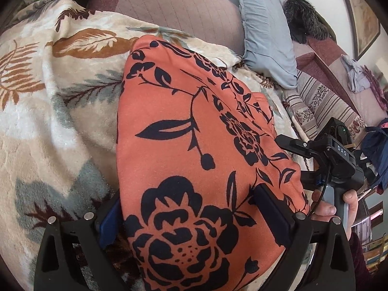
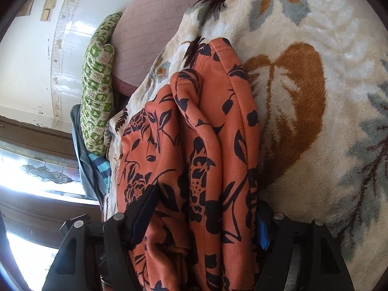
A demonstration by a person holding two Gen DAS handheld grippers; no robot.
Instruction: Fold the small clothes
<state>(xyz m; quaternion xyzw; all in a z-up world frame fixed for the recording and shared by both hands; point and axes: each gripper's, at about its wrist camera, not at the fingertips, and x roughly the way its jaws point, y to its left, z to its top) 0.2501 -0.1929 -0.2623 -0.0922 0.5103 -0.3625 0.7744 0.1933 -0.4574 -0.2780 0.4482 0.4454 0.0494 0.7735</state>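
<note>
We hold the left gripper (image 1: 189, 215) with its two fingers spread wide and the orange flowered garment (image 1: 194, 145) bunched between them; whether they press it we cannot tell. Our right gripper (image 2: 203, 208) likewise straddles thick folds of the same garment (image 2: 213, 126), its grip equally unclear. The cloth lies on a cream leaf-patterned blanket (image 1: 60, 97), with a mauve quilted cushion (image 1: 174, 7) at the far side and a pale blue pillow (image 1: 264, 36) far right.

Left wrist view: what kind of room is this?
Likely a lived-in bedroom or sitting room: a plush leaf-print blanket, a blue pillow against quilted cushions, and a framed picture on the wall.
</note>
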